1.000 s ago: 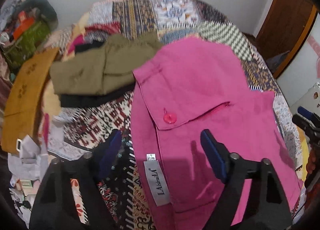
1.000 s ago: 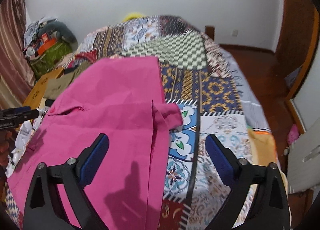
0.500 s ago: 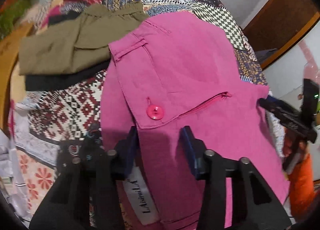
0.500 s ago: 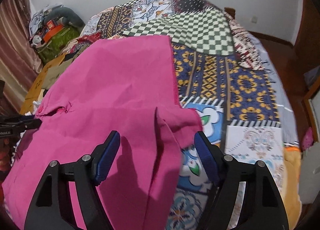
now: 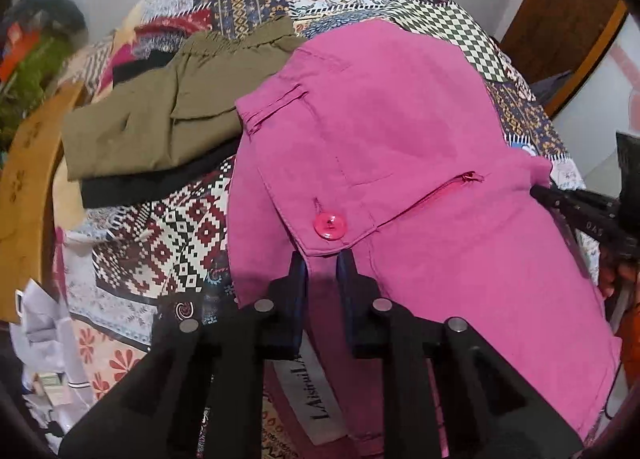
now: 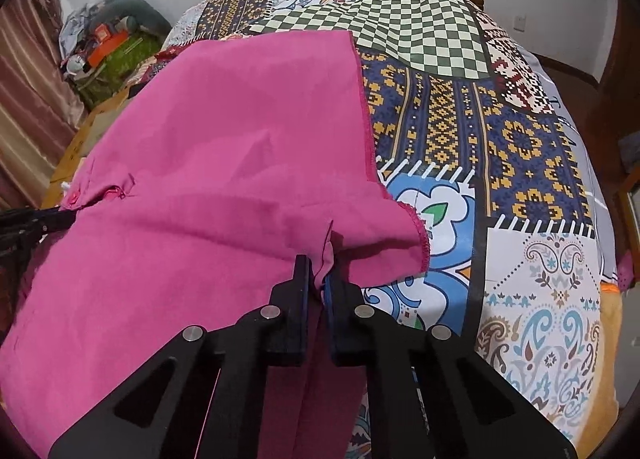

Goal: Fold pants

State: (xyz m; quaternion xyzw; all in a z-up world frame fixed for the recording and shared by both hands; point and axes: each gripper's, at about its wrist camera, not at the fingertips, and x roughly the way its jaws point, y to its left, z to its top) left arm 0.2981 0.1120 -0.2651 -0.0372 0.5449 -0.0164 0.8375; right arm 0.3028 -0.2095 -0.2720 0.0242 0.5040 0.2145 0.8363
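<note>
Pink pants (image 5: 400,131) lie spread on a patchwork bedspread (image 5: 168,243), with a pink button (image 5: 329,224) and zipper at the waistband. My left gripper (image 5: 322,265) is shut on the waistband edge just below the button. In the right wrist view the pink pants (image 6: 208,147) fill the left half. My right gripper (image 6: 316,271) is shut on a bunched fold of the fabric near the crotch corner. The right gripper's fingers also show at the right edge of the left wrist view (image 5: 580,203).
Folded olive and black garments (image 5: 160,119) lie at the far left beside the pants. A wooden board (image 5: 28,195) and clutter flank the bed's left side. The bedspread (image 6: 500,147) stretches to the right; a wooden door frame (image 5: 560,19) stands at the far right.
Both grippers moved in and closed from open: the left onto the waistband below the button, the right onto the fabric fold at the crotch corner.
</note>
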